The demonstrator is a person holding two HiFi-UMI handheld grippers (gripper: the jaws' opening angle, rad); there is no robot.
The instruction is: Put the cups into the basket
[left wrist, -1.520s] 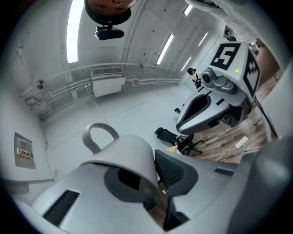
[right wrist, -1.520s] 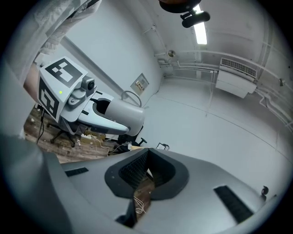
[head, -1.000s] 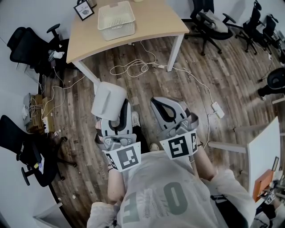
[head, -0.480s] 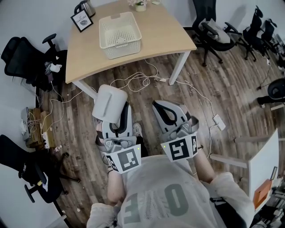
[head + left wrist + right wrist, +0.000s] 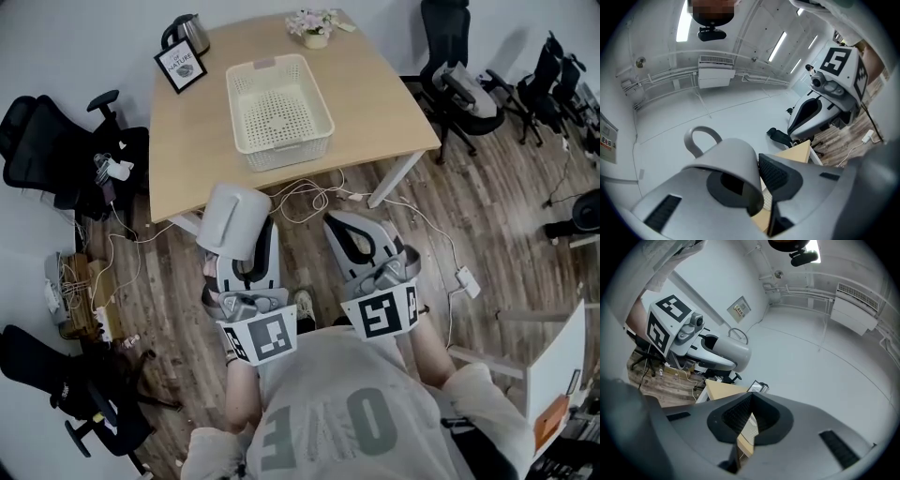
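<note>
Carrying step; left gripper (image 5: 246, 251) jaws clenched on a pale cup (image 5: 232, 218), held above the floor, short of the basket (image 5: 279, 112) on the desk (image 5: 375, 84); right gripper (image 5: 354, 232) beside it, jaws closed on nothing. Next, by judgement: reach over the basket rim, lower, release. Framed sign (image 5: 180, 66) left of basket: print too small to read; shirt (image 5: 347, 403) letters partly legible.

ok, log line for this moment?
left gripper: jaws on cup | right gripper: jaws shut, empty | basket: on table, empty | cup: not yet in basket
</note>
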